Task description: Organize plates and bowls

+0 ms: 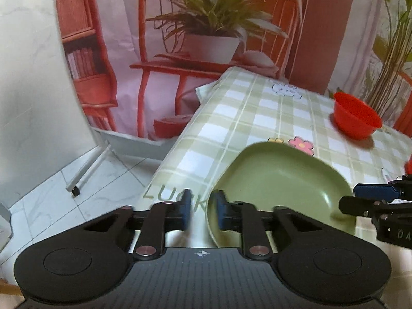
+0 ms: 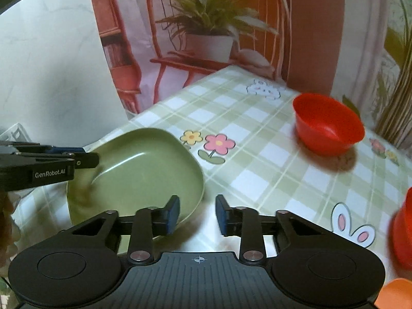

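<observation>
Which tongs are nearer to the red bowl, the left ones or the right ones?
Right. The right tongs straddle the green plate's rim on the side facing the red bowl; the left tongs are at its far rim.

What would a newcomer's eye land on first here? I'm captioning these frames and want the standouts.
The green plate near the table's front corner draws the eye first, with the left gripper and right gripper straddling opposite edges of its rim. Next comes the red bowl, standing alone farther back on the checked, flower-printed tablecloth.
</observation>
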Demonstrator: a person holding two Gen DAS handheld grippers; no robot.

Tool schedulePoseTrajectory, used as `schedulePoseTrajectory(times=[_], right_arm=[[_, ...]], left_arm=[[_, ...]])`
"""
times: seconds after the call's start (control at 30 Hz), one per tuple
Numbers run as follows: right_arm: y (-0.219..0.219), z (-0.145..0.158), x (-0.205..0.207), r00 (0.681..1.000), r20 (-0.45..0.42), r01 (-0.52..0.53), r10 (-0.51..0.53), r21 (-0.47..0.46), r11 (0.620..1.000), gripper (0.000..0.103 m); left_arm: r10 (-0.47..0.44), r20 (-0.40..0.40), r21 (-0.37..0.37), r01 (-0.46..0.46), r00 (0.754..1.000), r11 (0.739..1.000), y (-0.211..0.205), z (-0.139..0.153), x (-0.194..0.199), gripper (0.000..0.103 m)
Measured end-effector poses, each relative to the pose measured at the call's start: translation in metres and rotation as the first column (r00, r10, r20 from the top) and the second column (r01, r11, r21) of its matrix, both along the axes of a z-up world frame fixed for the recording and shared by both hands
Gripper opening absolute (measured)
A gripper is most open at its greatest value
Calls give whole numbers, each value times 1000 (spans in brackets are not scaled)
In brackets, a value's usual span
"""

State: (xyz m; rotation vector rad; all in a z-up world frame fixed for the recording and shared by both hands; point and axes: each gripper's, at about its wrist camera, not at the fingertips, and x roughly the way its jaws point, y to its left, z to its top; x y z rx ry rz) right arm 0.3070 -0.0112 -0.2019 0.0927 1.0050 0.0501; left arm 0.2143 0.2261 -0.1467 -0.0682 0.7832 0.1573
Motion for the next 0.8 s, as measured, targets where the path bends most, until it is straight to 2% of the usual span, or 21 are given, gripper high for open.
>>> schedulePoseTrajectory(times=[0.13, 0.37, 0.6, 0.8], right_arm=[[-1, 0, -4, 1000, 14, 4, -4, 22, 1000, 14], [-10, 4, -20, 998, 7, 60, -61, 67, 996, 10], [-32, 14, -43, 990, 11, 139, -141, 103, 985, 8], [-63, 32, -66, 971, 49, 226, -233, 122, 966, 8]], left_arm=[[16, -4, -37, -17, 1000, 999, 0, -5, -6, 9], [17, -15, -44, -18, 1000, 999, -13, -3, -23, 8], [-40, -15, -43, 40, 999, 998, -36, 9, -38, 8], [-120, -16, -40, 119, 993, 992, -70, 20, -42, 9]])
